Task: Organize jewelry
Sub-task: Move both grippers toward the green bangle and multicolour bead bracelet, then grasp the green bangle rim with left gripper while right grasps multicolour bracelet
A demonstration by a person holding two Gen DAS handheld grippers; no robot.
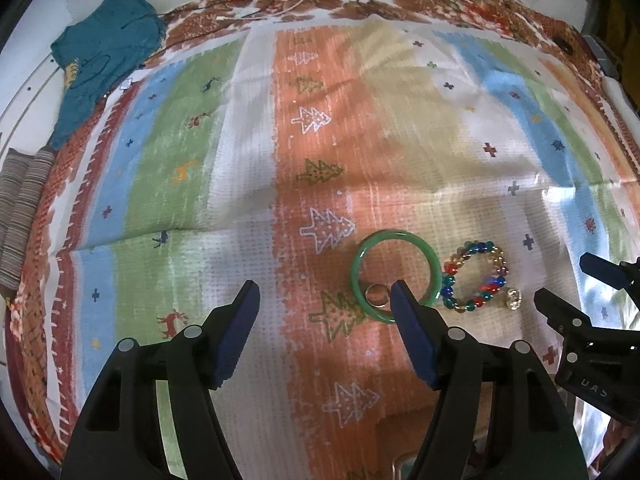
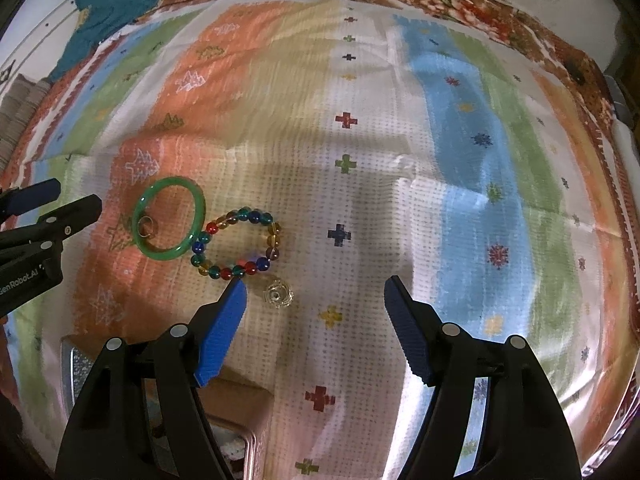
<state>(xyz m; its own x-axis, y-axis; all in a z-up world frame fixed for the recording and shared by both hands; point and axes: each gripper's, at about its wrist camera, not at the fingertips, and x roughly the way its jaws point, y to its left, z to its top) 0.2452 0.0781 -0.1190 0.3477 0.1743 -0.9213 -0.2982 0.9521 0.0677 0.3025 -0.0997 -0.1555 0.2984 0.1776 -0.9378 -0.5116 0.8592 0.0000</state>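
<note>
Jewelry on striped cloth (image 2: 360, 200), both hand-held grippers gaping, empty.
Green bangle (image 1: 362, 258): rigid, slick, breakable; pinch rim. Beaded bracelet (image 2: 272, 236) touching beside it: floppy. Left hand-held gripper (image 1: 324, 292) over bangle, right hand-held gripper (image 2: 314, 288) nearby.

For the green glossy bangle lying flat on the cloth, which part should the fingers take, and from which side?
Probably from above, one finger inside and one outside the far rim of the green glossy bangle. It lies flat, so only the rim offers a grip. A small metal ring sits inside at the near left edge, and the multicoloured bead bracelet touches the right, so the far arc is free.
</note>
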